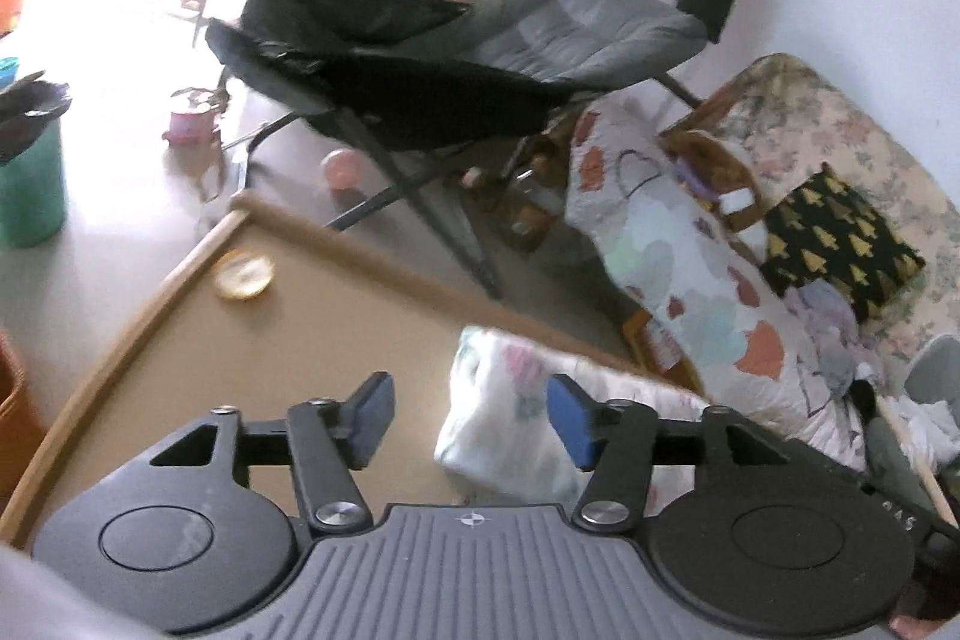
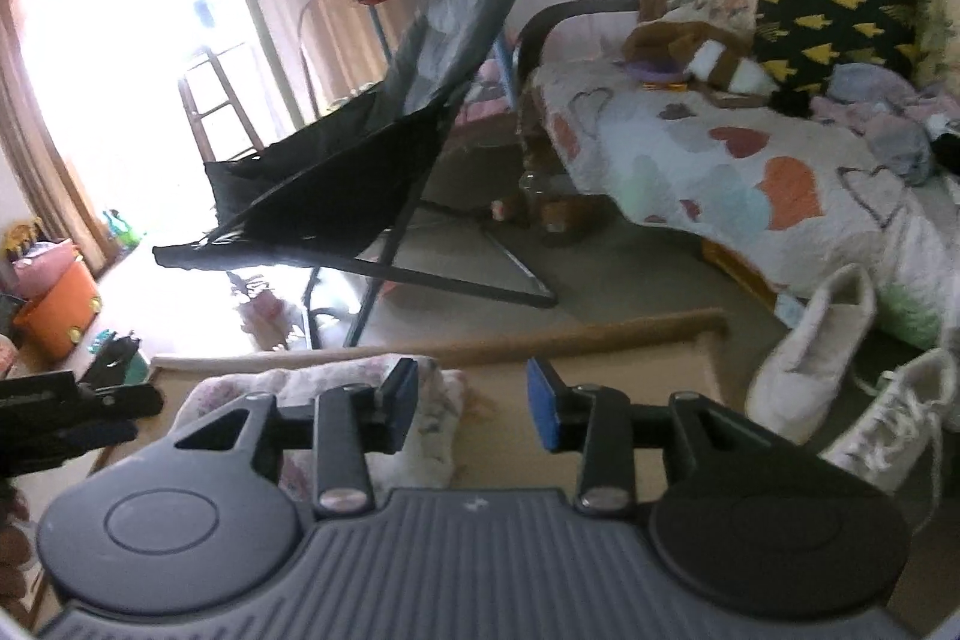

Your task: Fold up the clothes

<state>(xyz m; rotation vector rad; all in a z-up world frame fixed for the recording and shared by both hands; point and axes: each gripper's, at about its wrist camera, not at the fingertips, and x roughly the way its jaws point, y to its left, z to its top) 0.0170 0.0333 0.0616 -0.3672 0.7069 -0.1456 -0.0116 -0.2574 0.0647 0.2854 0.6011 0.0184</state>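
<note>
A folded white garment with a faint floral print (image 1: 510,418) lies on the tan table (image 1: 180,340), near its far right edge. My left gripper (image 1: 471,418) hovers over the table, open, its blue-padded fingers apart with the garment's left end showing between them. In the right wrist view the same garment (image 2: 420,436) lies behind the left finger of my right gripper (image 2: 472,409), which is open and holds nothing. The left gripper's black body (image 2: 66,412) pokes in at the left edge.
A round yellowish object (image 1: 245,274) sits near the table's far corner. A grey folding chair (image 2: 372,148) stands beyond the table. A sofa with a heart-print cover (image 2: 750,172), a black-and-yellow cushion (image 2: 834,22) and loose clothes sits to the right. White sneakers (image 2: 840,370) lie on the floor.
</note>
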